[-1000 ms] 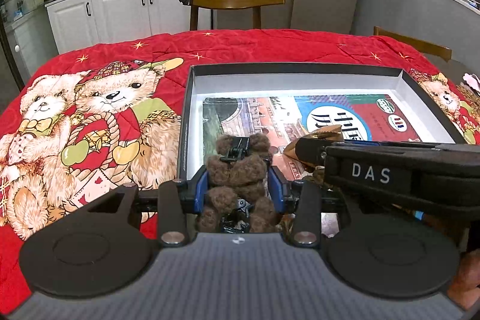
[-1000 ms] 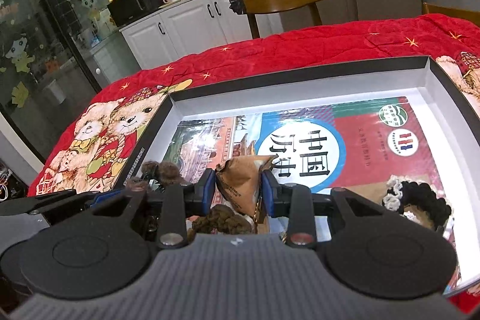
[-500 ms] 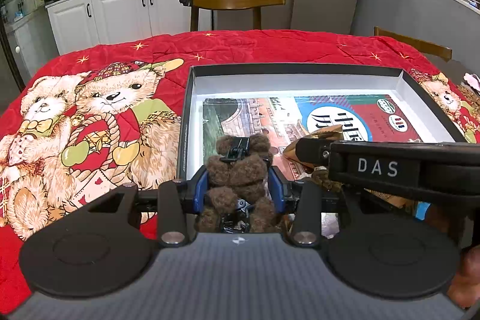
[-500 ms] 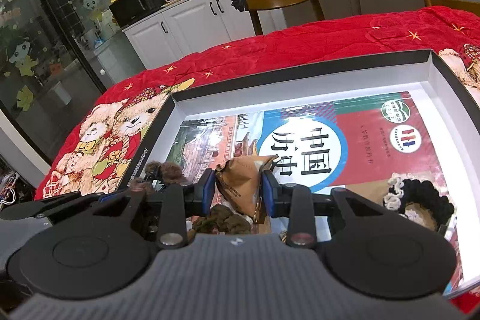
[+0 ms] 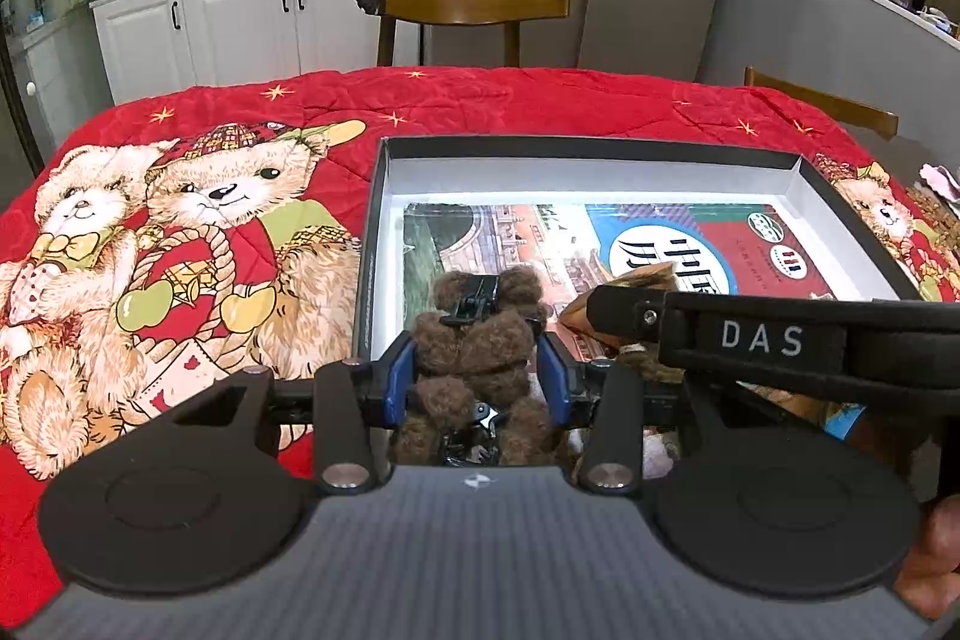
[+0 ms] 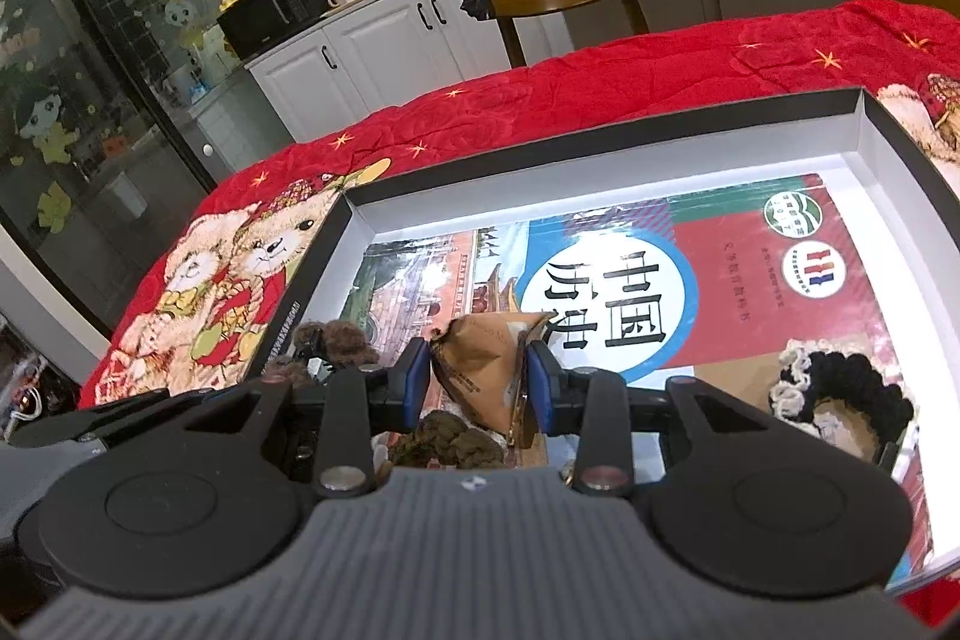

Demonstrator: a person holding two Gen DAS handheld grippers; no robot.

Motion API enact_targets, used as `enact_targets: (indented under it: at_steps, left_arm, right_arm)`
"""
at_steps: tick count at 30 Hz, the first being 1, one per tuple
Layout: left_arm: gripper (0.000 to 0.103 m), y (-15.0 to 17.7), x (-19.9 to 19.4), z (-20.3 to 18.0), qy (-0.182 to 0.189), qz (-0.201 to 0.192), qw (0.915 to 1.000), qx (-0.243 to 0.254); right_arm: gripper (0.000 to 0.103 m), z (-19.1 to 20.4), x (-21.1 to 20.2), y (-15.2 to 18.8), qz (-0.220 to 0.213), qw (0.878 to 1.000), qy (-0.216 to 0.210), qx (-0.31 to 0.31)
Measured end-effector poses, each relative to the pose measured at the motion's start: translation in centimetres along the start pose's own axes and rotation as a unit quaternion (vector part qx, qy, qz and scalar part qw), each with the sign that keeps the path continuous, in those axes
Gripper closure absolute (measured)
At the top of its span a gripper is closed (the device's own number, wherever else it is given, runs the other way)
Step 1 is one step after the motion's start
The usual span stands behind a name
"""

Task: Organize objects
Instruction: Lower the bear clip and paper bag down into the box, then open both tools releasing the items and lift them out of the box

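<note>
My left gripper (image 5: 477, 379) is shut on a brown fuzzy hair claw clip (image 5: 480, 334), held over the near left corner of a shallow black box (image 5: 588, 147) with white walls. My right gripper (image 6: 478, 385) is shut on a brown paper packet (image 6: 486, 370), just to the right of the left gripper over the box. The packet also shows in the left wrist view (image 5: 624, 292), behind the right gripper's black body. A colourful book (image 6: 690, 292) lies flat in the box. A black and cream scrunchie (image 6: 840, 400) lies on the book at the right.
The box rests on a red quilt (image 5: 180, 232) printed with teddy bears. A brown scrunchie (image 6: 450, 442) lies below the right gripper. A wooden chair (image 5: 474, 10) stands behind the table, with white cabinets (image 5: 252, 16) at the back left.
The right gripper has tilted and lifted a little with the packet. The left gripper holds still with the clip.
</note>
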State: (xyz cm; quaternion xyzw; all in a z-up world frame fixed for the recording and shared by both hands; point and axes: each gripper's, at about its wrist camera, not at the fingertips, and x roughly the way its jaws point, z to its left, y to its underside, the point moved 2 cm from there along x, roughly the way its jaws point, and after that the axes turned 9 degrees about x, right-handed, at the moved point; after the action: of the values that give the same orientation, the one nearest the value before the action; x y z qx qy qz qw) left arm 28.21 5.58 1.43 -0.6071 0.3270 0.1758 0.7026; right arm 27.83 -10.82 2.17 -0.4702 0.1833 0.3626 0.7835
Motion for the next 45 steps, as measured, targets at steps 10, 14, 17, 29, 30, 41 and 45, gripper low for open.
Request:
enact_targets:
  at_steps: [10, 14, 17, 29, 30, 41, 45]
  left_arm:
    - [0.042, -1.6, -3.0, 1.5, 0.006, -0.022, 0.9995, -0.02]
    - [0.039, -2.3, -4.7, 1.6, 0.004, -0.045, 0.9987, -0.024]
    - [0.038, -2.9, -6.8, 2.0, 0.013, -0.069, 0.9969, -0.036]
    - [0.02, -4.6, -17.3, 2.2, 0.043, -0.186, 0.981, -0.037]
    - [0.02, -4.6, -18.0, 1.8, 0.048, -0.192, 0.9796, -0.035]
    - [0.02, -3.2, -25.6, -3.9, 0.075, -0.273, 0.9591, -0.004]
    - [0.02, -2.5, -27.2, -6.4, 0.1, -0.284, 0.9535, 0.008]
  right_arm:
    - [0.028, 0.6, -2.4, -1.0, -0.024, 0.999, -0.045, 0.011]
    - [0.027, 1.2, -4.3, -1.9, -0.032, 0.998, -0.059, 0.009]
    - [0.026, 1.5, -6.7, -2.7, -0.051, 0.996, -0.072, 0.007]
    - [0.015, 2.4, -19.2, -3.3, -0.194, 0.976, -0.083, -0.044]
    - [0.015, 2.2, -20.2, -3.3, -0.202, 0.975, -0.083, -0.044]
    - [0.014, -1.9, -29.1, -1.5, -0.288, 0.955, -0.03, -0.067]
    - [0.014, -3.4, -31.1, -0.8, -0.312, 0.947, -0.016, -0.073]
